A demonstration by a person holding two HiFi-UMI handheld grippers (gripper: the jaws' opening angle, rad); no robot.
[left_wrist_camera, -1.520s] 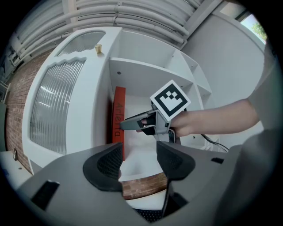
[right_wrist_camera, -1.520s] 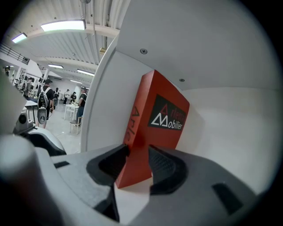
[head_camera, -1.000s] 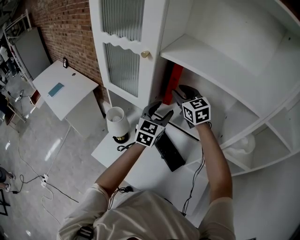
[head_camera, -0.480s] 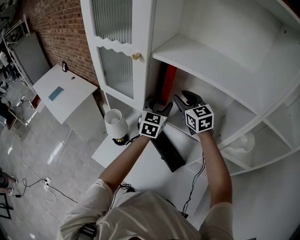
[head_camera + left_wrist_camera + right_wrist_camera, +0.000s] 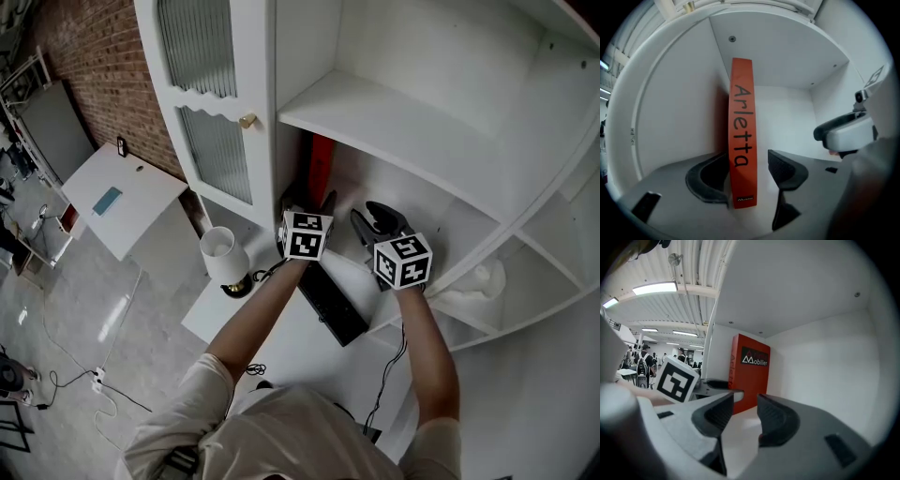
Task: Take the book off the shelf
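Red book (image 5: 317, 161) stands upright at the left rear corner of the shelf compartment (image 5: 417, 202), close against the left wall, spine "Arletta" facing out. The left gripper (image 5: 309, 199) was short of the opening a second ago and is now inside. Its jaws have just been opening and stand wide apart. The left gripper view shows the spine (image 5: 742, 131) between them, a clear gap at the right-hand jaw; nothing is clamped. The right gripper (image 5: 373, 217) has also gone further in, just right of the left one. Its own view shows the jaws apart with nothing between them and the book's cover (image 5: 752, 371) beyond. The black oblong device (image 5: 328, 298) lies unmoved on the ledge below both wrists.
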